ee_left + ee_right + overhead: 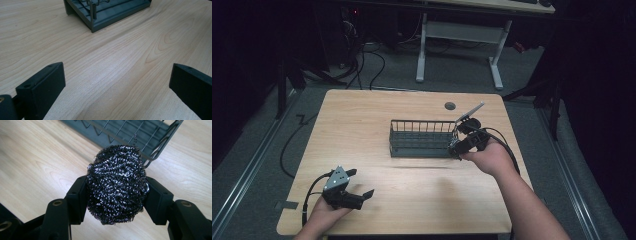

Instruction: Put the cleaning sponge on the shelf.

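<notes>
A dark steel-wool scourer [116, 182] is clamped between the two black jaws of my right gripper [116, 188]. In the high view my right gripper [458, 145] hovers at the right end of a dark wire basket [422, 122], just outside its corner. The basket's wire rim [155, 137] lies right behind the scourer. My left gripper [362, 182] sits low near the table's front left, jaws spread wide and holding nothing. In the left gripper view, bare wood shows between its jaws [117, 75], and the basket's base [110, 20] stands farther off.
The wooden table [362, 130] has a round cable hole [450, 106] behind the basket. A white desk frame [459, 30] and cables stand on the floor beyond the far edge. Bare wood lies between the two grippers.
</notes>
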The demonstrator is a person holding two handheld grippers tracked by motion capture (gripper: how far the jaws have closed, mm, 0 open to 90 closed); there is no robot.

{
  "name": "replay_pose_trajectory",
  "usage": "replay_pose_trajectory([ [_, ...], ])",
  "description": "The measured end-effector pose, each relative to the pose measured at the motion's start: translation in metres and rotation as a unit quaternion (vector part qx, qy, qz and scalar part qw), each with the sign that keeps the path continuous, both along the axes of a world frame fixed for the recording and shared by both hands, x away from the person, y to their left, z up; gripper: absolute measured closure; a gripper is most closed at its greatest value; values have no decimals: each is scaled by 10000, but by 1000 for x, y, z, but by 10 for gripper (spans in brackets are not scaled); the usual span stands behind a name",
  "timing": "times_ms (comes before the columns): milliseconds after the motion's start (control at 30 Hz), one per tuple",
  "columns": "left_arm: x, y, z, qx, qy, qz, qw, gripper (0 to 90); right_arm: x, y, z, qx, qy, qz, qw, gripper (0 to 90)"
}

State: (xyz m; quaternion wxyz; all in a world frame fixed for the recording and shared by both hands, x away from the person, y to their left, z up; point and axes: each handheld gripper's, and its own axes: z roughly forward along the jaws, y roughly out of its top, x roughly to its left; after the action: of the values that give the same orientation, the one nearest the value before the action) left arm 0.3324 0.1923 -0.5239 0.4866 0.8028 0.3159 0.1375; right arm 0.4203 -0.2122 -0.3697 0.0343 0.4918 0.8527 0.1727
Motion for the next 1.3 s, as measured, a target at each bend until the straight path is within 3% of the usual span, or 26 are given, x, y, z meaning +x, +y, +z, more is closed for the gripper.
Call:
replay_pose_trajectory([
  [200, 0, 1, 1, 0, 1, -25, 10000, 10, 13, 5, 0, -32, 53, -131, 9999, 422],
  [833, 0, 1, 0, -5, 16, -51, 10000, 11, 52, 22, 0, -120, 43, -154, 9998, 422],
  [1300, 1, 3, 0, -56, 39, -13, 10000, 11, 79, 32, -13, -214, 111, -270, 9993, 420],
])
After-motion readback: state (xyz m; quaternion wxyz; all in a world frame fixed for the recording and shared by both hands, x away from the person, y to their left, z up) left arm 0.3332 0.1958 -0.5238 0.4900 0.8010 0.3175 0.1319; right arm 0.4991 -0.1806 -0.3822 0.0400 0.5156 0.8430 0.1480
